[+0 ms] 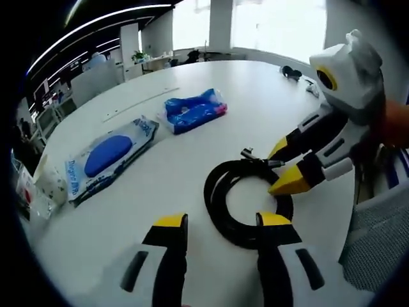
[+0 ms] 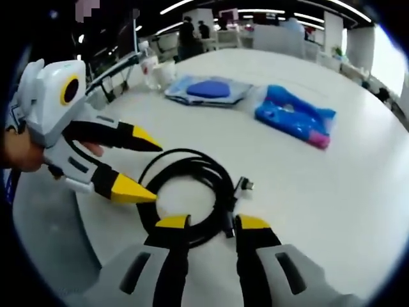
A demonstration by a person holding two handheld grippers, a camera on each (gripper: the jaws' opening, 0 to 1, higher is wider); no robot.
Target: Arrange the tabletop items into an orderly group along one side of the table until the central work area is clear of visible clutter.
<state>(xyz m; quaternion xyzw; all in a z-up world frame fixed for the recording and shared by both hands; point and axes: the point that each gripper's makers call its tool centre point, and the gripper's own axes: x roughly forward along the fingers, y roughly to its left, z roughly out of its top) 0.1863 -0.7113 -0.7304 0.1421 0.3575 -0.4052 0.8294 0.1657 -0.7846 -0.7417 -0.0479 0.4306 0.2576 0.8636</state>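
**Closing on the coiled cable from two sides**

Starting nearest: in the left gripper view the left gripper (image 1: 220,224) has its jaws spread apart with nothing between them, and the coiled black cable (image 1: 246,201) lies flat on the white table (image 1: 192,166) just ahead at about 1 o'clock, its near arc touching or all but touching the right-hand jaw tip. In the right gripper view the right gripper (image 2: 213,222) is likewise parted and holding nothing, with the cable (image 2: 188,192) at 12 o'clock, its near arc running between the jaw tips (whether it touches them I cannot tell).

Both grippers sit about equally close, facing each other across the coil. The coil is nearly round, so it has no strong long axis; its plug end (image 2: 244,185) sticks out at roughly 2 o'clock in the right gripper view, towards the table's middle.

Farther on at 11 o'clock in the left gripper view lie a blue packet (image 1: 193,110) and, at 10 o'clock, a longer white-and-blue pouch (image 1: 110,157), its long axis running roughly 8 to 2 o'clock; both are well apart from the cable.

A likely next move is a pinch on the nearest arc.
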